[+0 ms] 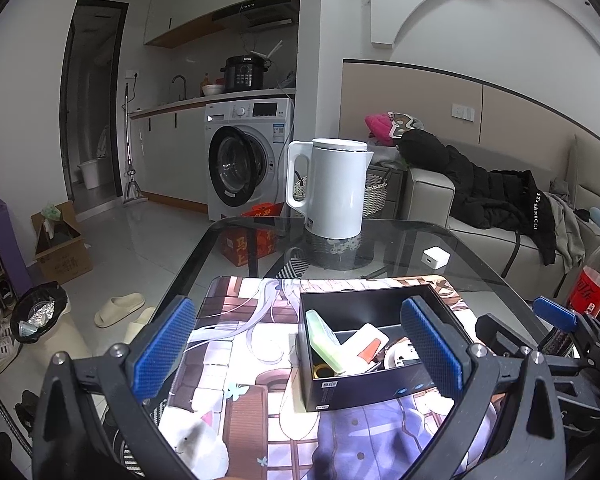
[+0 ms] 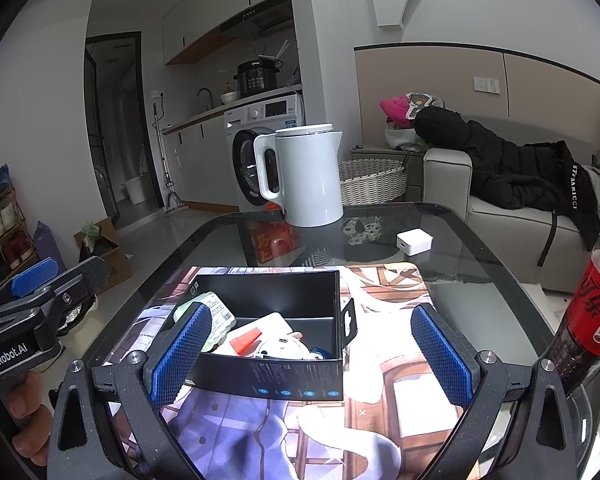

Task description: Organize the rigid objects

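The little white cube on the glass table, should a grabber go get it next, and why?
Probably yes: the right hand-held gripper could reach forward to the white cube. Both it and the left hand-held gripper are open and hold nothing. The black box already holds several small items, while the cube sits alone on the glass table, nearer the right side.

The left gripper fills the lower part of its own wrist view, its two blue-padded fingers spread wide apart with nothing between the pads. The right gripper sits likewise low in its view, jaws wide and pads bare. At the lower left edge of the right wrist view, bare fingers of the left hand wrap the other gripper's handle.
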`<state>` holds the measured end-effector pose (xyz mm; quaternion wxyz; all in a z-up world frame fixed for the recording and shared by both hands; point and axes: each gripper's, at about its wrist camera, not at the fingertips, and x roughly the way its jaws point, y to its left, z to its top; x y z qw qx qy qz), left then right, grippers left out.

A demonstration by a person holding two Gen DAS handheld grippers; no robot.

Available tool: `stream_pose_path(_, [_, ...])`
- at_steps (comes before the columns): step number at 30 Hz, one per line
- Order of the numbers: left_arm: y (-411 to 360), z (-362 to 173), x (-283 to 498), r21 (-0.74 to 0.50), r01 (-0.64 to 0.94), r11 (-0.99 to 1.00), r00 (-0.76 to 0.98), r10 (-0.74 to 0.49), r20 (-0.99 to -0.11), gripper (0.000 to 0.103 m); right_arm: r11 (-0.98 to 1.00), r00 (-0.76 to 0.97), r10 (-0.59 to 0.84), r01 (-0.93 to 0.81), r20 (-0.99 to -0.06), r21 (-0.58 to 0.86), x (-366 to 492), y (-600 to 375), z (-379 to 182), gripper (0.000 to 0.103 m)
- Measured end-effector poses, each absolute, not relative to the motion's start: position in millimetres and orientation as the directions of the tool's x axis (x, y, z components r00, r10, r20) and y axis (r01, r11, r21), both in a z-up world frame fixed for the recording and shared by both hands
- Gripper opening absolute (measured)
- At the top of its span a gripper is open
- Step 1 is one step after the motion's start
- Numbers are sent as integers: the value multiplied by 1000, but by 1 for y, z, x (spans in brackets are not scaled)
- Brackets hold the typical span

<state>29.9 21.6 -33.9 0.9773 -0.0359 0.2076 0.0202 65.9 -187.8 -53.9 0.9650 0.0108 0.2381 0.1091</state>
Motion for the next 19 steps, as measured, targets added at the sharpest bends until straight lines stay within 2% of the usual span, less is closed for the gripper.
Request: stream_pose_path(19, [20, -35, 33, -55, -56, 997, 908, 28, -418, 103, 976, 861, 217, -207, -461, 73, 66, -189, -55, 102])
